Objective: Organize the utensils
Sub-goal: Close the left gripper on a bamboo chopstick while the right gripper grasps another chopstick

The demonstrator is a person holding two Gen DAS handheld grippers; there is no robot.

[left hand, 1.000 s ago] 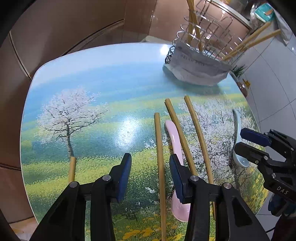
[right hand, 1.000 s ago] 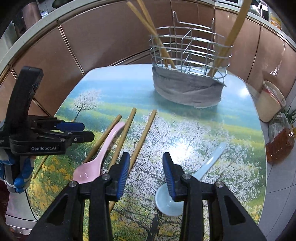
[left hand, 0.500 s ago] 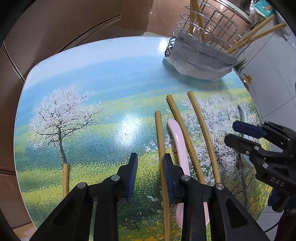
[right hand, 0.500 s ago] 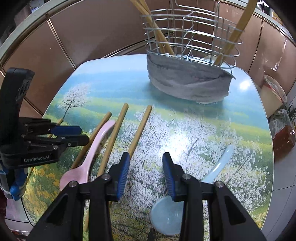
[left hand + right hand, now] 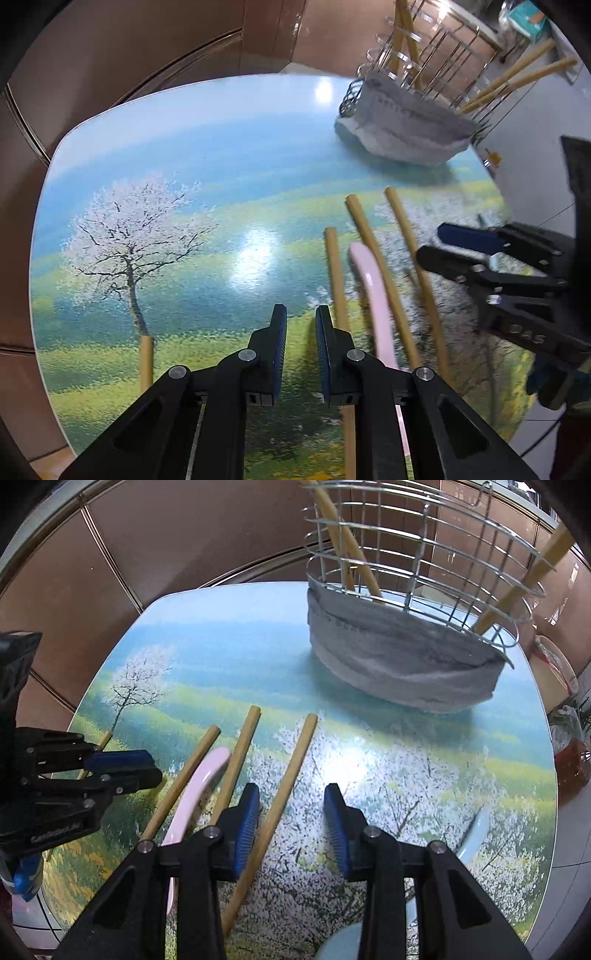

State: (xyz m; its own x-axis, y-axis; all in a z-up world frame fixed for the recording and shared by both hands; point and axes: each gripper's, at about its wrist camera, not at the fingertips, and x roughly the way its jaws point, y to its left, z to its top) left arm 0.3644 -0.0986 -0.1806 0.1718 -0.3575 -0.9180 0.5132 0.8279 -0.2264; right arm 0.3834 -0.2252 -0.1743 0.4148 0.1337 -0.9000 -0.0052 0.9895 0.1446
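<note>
Three bamboo chopsticks (image 5: 291, 771) and a pink spoon (image 5: 199, 794) lie side by side on the landscape-print table (image 5: 406, 775); they also show in the left wrist view, the pink spoon (image 5: 373, 291) between chopsticks (image 5: 334, 277). A light blue spoon (image 5: 474, 834) lies to the right. A wire utensil basket (image 5: 406, 572) wrapped in grey cloth holds several chopsticks at the back. My right gripper (image 5: 291, 819) is open over the rightmost chopstick. My left gripper (image 5: 300, 332) is narrowly open and empty, left of the chopsticks. A lone chopstick (image 5: 146, 362) lies far left.
Brown tiled walls curve behind the table. A red bag (image 5: 570, 760) and a container (image 5: 557, 664) stand off the table's right edge. The table's left half (image 5: 147, 184) carries only the tree print.
Both grippers moved forward toward the basket. My left gripper narrowed and shifted left off the chopstick. My right gripper shifted left from the blue spoon to over the rightmost chopstick.
</note>
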